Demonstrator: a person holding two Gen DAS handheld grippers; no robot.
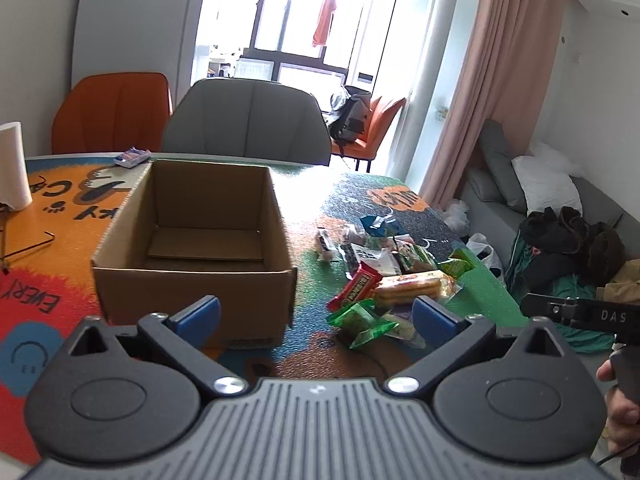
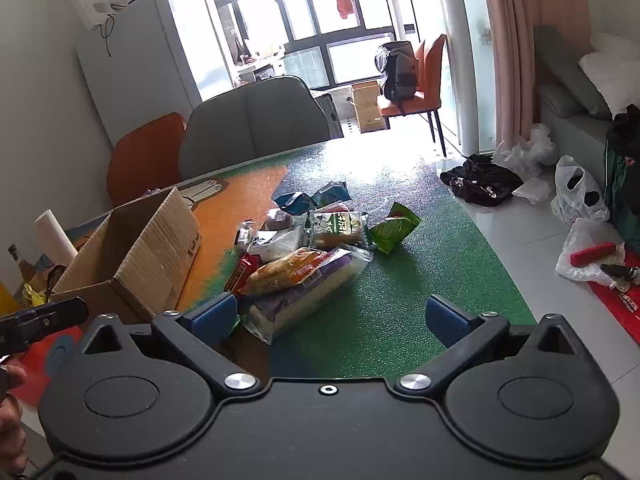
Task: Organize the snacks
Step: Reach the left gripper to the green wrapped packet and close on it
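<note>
My left gripper hangs above the desk with its blue fingers spread wide and nothing between them, facing an open cardboard box whose inside shows only a bare floor. To the box's right, on the green part of the mat, lies the pile of snacks: a red bar, a long golden pastry pack, and green packets nearest my right-hand finger. Only this view takes in the white paper roll standing at the desk's left edge, a small blue packet beyond the box, and the box's interior. At the right border my other hand holds the right tool.

My right gripper is likewise released, fingers apart and empty, low over the green mat. From here the box sits to the left, seen from its corrugated outer side, its inside hidden. The snacks lie straight ahead, and this view alone shows a large purple-and-clear pack reaching almost to my left-hand finger, the pastry pack lying on top of it, a green packet to the right of the heap, and two blue packets at the far side. The floor to the right, strewn with bags and dark clothes, also shows more fully here.
</note>
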